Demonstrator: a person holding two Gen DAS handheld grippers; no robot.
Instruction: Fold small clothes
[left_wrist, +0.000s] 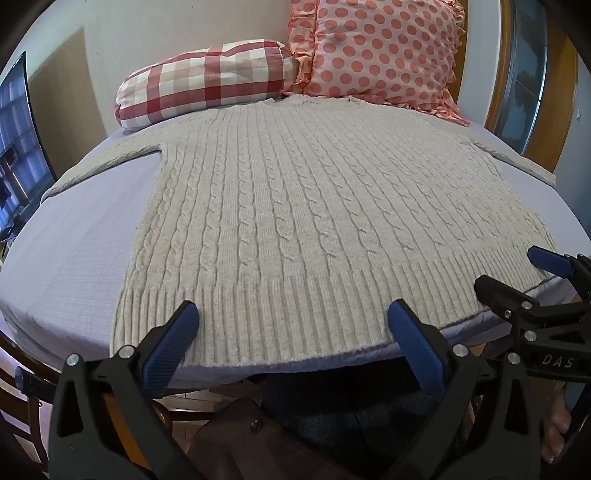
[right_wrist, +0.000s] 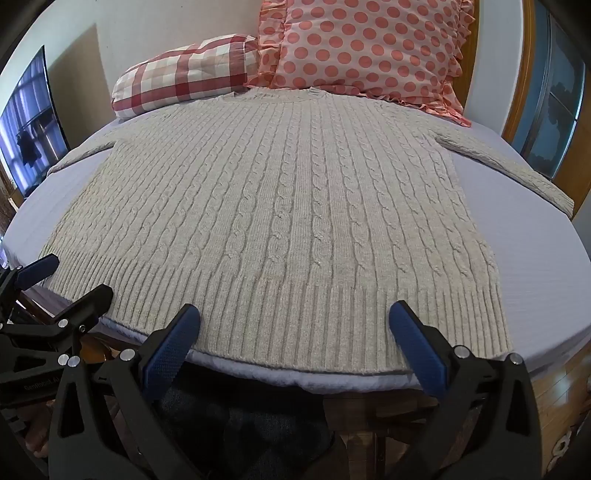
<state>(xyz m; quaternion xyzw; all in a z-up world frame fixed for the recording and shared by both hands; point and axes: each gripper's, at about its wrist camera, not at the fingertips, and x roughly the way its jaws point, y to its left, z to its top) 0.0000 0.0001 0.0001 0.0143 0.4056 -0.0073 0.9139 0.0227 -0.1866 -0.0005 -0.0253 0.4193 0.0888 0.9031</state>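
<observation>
A cream cable-knit sweater (left_wrist: 295, 206) lies flat and face up on the lavender bed sheet (left_wrist: 74, 251), hem toward me, both sleeves spread out to the sides. It also shows in the right wrist view (right_wrist: 280, 206). My left gripper (left_wrist: 293, 314) is open, its blue pads just above the ribbed hem near the bed's front edge, holding nothing. My right gripper (right_wrist: 295, 314) is open over the hem further right, also empty. The right gripper shows at the right edge of the left wrist view (left_wrist: 517, 273); the left gripper shows at the left edge of the right wrist view (right_wrist: 70, 277).
A red checked pillow (left_wrist: 207, 81) and a pink polka-dot pillow (left_wrist: 376, 51) rest at the head of the bed, touching the sweater's collar. A dark screen (left_wrist: 18, 147) stands at the left. A wooden door frame (left_wrist: 535, 92) is at the right. My legs are below the bed edge.
</observation>
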